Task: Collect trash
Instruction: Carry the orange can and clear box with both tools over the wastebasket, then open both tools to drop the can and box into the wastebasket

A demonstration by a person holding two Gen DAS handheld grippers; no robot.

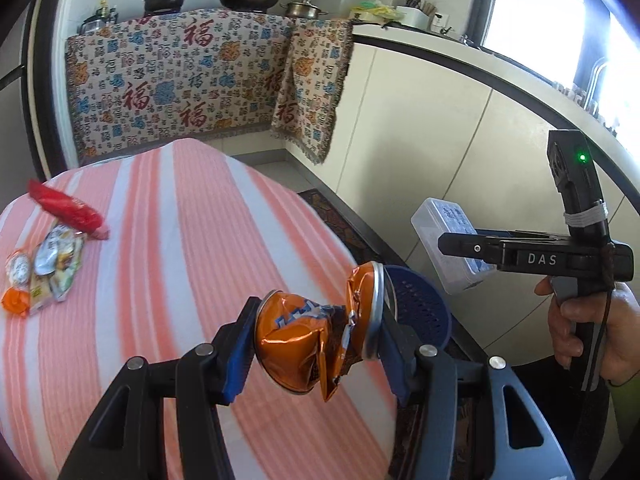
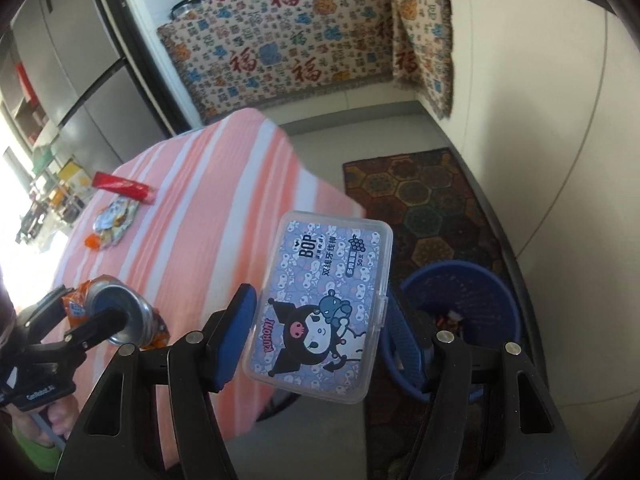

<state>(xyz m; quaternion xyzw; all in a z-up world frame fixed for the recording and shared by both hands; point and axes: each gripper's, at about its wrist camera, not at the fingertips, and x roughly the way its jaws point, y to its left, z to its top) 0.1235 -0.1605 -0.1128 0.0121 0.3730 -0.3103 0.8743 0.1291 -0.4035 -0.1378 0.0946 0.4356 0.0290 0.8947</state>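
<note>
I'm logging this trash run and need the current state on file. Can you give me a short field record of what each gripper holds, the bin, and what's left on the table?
left gripper: shut on crushed orange can
right gripper: shut on plastic floss-pick box
bin: blue basket on floor beside table
table: red wrapper, snack packets

Bright daylight glares from the window [image 1: 560, 4] (blown out); fisheye edges bend, slightly blurred.
</note>
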